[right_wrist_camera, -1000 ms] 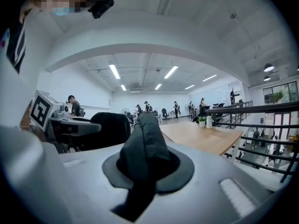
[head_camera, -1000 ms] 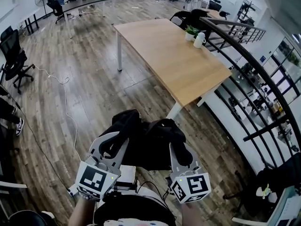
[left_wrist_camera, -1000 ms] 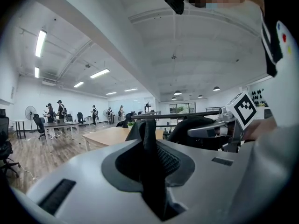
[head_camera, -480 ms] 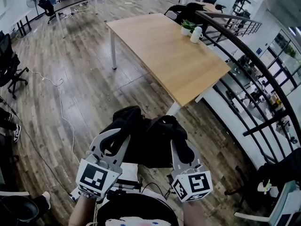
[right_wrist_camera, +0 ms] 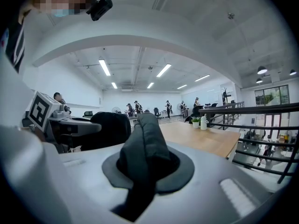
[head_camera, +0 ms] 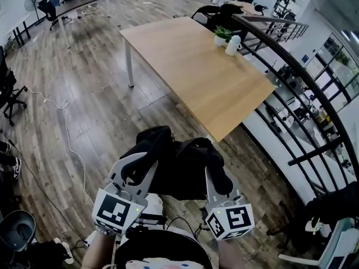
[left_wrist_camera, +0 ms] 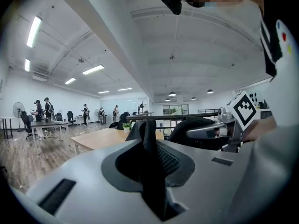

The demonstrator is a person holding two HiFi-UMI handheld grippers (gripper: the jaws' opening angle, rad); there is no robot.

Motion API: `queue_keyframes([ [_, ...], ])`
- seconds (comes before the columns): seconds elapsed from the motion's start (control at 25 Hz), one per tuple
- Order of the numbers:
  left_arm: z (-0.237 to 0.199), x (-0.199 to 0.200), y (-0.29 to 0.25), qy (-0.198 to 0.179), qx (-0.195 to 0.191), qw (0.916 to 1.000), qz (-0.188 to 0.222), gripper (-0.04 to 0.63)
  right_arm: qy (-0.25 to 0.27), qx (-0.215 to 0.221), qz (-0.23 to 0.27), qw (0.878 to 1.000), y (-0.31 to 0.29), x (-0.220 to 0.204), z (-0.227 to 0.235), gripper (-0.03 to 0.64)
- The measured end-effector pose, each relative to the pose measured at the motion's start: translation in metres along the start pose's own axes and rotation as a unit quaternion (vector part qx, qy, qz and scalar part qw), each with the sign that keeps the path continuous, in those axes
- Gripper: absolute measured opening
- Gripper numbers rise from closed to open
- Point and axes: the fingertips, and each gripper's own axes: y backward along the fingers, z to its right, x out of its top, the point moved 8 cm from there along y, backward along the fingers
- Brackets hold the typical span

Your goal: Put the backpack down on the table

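**No readable writing**

No word, number or brand can be read in any view. The only printed marks are black-and-white square patterns on the left cube (head_camera: 115, 212) and the right cube (head_camera: 233, 220). These are blocky code shapes, not letters or digits. Print on the person's shirt (head_camera: 162, 262) is too blurred to read.

Left gripper (head_camera: 140, 164), right gripper (head_camera: 216, 175): jaws tight.

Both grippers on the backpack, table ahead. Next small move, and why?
Probably carry the backpack forward until it is above the table, then lower: it hangs over floor, short of the near corner, held by the left gripper and right gripper.
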Motion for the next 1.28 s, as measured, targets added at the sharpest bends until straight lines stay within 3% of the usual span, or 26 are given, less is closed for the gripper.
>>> queue_keyframes([
  [0.64,-0.105,0.035,-0.089,-0.005,-0.020,0.9997,0.011,0.060,-0.006,-0.024,0.007,1.000,-0.121,0.045,0.026,0.054],
  [1.28,-0.160,0.040,-0.145,-0.002,-0.038,0.9992,0.012,0.060,-0.012,-0.046,0.010,0.999,-0.190,0.053,0.047,0.054],
])
